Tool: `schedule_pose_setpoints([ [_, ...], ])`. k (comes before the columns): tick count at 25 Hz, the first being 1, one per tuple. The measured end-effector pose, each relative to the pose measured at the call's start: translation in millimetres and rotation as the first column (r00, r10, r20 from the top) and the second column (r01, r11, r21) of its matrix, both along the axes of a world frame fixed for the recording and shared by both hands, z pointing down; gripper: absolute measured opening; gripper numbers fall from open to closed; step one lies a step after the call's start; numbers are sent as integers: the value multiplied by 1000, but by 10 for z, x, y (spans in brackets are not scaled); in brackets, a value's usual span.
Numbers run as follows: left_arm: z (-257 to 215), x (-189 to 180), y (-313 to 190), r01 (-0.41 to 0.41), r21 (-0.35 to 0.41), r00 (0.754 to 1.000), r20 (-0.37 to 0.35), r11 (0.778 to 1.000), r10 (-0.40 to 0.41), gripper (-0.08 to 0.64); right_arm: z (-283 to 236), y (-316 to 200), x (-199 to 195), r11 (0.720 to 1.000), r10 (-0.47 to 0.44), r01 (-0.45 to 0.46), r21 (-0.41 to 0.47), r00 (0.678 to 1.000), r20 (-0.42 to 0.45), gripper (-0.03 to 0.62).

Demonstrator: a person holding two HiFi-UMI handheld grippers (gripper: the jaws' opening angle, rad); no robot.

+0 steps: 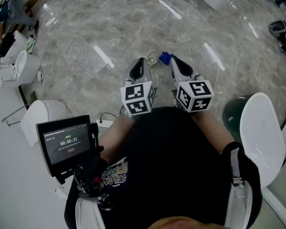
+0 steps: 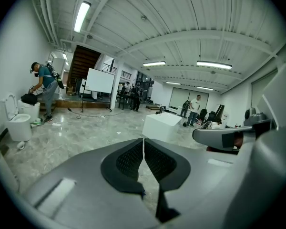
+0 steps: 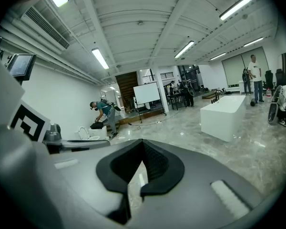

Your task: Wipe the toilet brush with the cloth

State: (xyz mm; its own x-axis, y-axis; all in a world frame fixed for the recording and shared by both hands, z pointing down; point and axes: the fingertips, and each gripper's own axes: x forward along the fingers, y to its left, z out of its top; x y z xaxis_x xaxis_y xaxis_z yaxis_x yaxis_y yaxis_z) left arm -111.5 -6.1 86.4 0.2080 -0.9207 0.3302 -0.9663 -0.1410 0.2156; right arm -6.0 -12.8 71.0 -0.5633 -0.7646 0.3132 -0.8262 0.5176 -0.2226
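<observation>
Head view: you held the left gripper (image 1: 142, 61) and the right gripper (image 1: 173, 60) side by side over the marble floor (image 1: 109, 27), each with jaws clenched together.

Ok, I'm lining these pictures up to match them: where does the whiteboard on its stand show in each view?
Head view: not in it.
Left gripper view: the whiteboard stands left of centre, in the background.
Right gripper view: the whiteboard stands about at centre, slightly above mid-height.
Shared landmark: the white tub, to the right of the board in both gripper views.
</observation>
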Motion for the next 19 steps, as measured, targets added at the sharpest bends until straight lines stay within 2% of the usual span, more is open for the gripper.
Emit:
schedule_pose_setpoints([
  [19,-7,46,6,-15,0,1000,5,1000,15,11,-27,16,5,1000,-12,12,8,1000,-5,2],
])
